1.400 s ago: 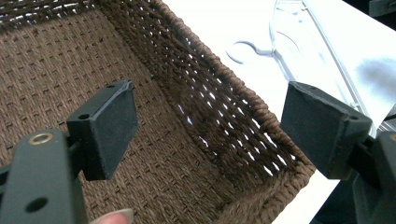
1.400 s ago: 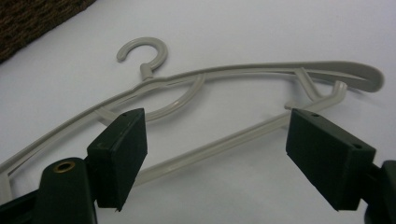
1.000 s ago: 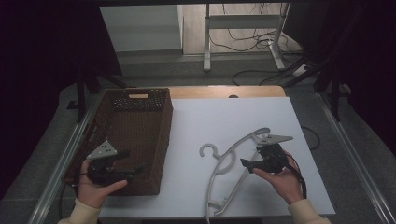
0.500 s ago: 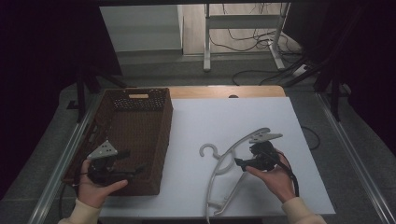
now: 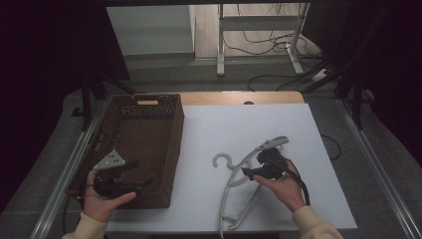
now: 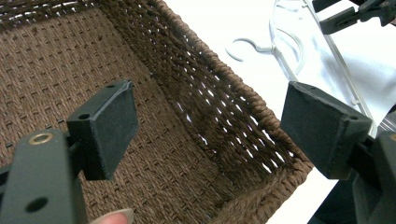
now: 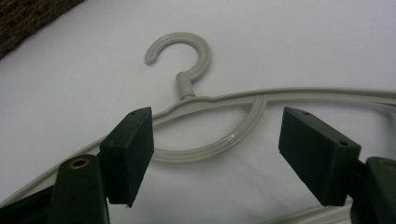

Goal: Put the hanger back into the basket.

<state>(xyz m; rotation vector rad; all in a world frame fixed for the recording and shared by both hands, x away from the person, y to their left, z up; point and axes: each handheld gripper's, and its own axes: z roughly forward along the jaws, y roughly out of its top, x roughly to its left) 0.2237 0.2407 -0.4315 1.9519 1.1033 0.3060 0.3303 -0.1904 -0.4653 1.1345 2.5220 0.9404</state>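
Note:
A pale grey plastic hanger (image 5: 273, 143) lies flat on the white table top, its hook toward the brown wicker basket (image 5: 176, 134). My right gripper (image 5: 247, 173) hovers low over the hanger's neck (image 7: 186, 86). Its jaws have just been closing a little, but the pads stand wide apart on either side of the neck loop and touch nothing (image 7: 217, 135). My left gripper (image 5: 142, 174) is held over the near end of the basket, jaws wide open with only the woven floor and wall (image 6: 243, 93) behind them (image 6: 208, 107).
The white table top (image 5: 239, 124) ends in a wooden strip at the far side. The basket takes up the left part, its rim close to the hanger's hook (image 6: 254, 43). Beyond the table stand metal frame legs (image 5: 219, 59) and floor cables.
My right gripper has slid left and slightly down along the hanger, from its shoulder toward the neck. The left gripper, the basket and the hanger have stayed put.

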